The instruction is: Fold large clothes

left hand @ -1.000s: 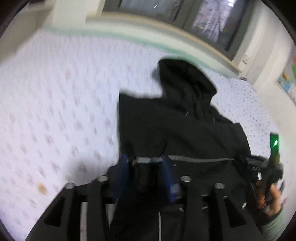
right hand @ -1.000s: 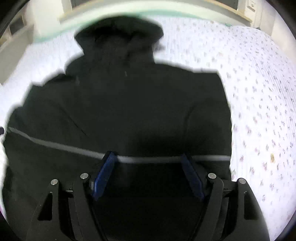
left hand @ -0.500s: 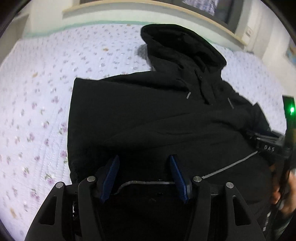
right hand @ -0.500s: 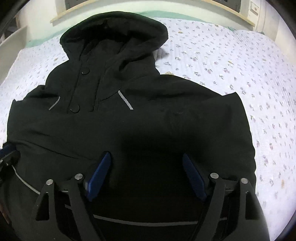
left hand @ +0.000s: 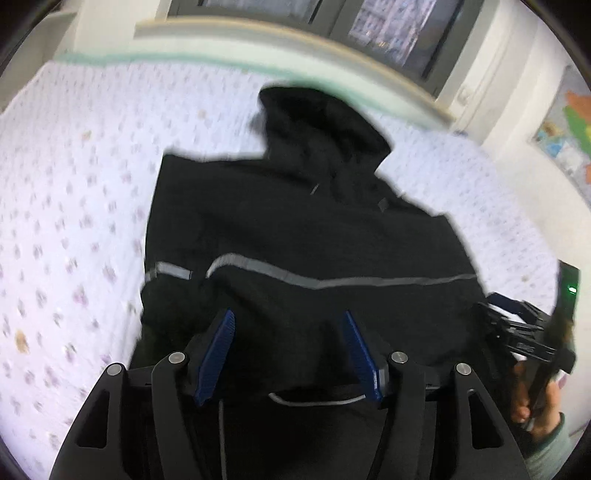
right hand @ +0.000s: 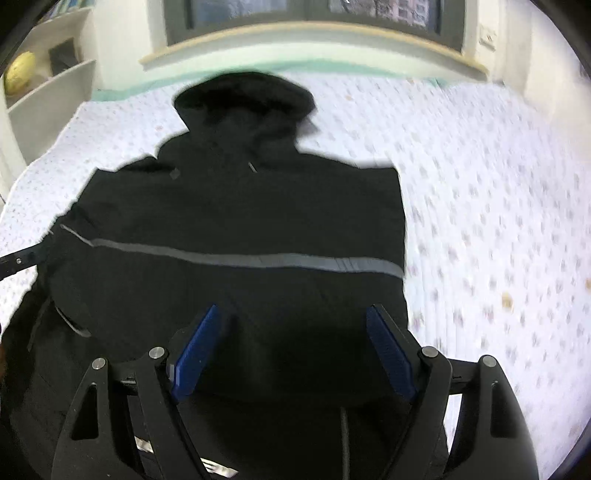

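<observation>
A large black hooded jacket (left hand: 295, 221) lies on the bed, hood toward the window; it also shows in the right wrist view (right hand: 240, 210). Its lower part is folded up over the body, with a grey reflective stripe (left hand: 332, 280) running across; the stripe is in the right wrist view too (right hand: 258, 260). My left gripper (left hand: 288, 332) is open above the folded near edge, nothing between its blue pads. My right gripper (right hand: 291, 328) is open over the same edge, empty. The right gripper also shows in the left wrist view (left hand: 524, 332).
The bed (left hand: 74, 184) has a white quilt with small purple flowers; it also shows in the right wrist view (right hand: 480, 221). A window sill (right hand: 314, 33) runs behind the bed. A white shelf unit (right hand: 44, 92) stands at the left. A colourful poster (left hand: 569, 129) hangs on the right wall.
Both grippers have let go of the jacket's hem and pulled back. The hem with its reflective stripe now lies folded up across the jacket body. The left gripper opened.
</observation>
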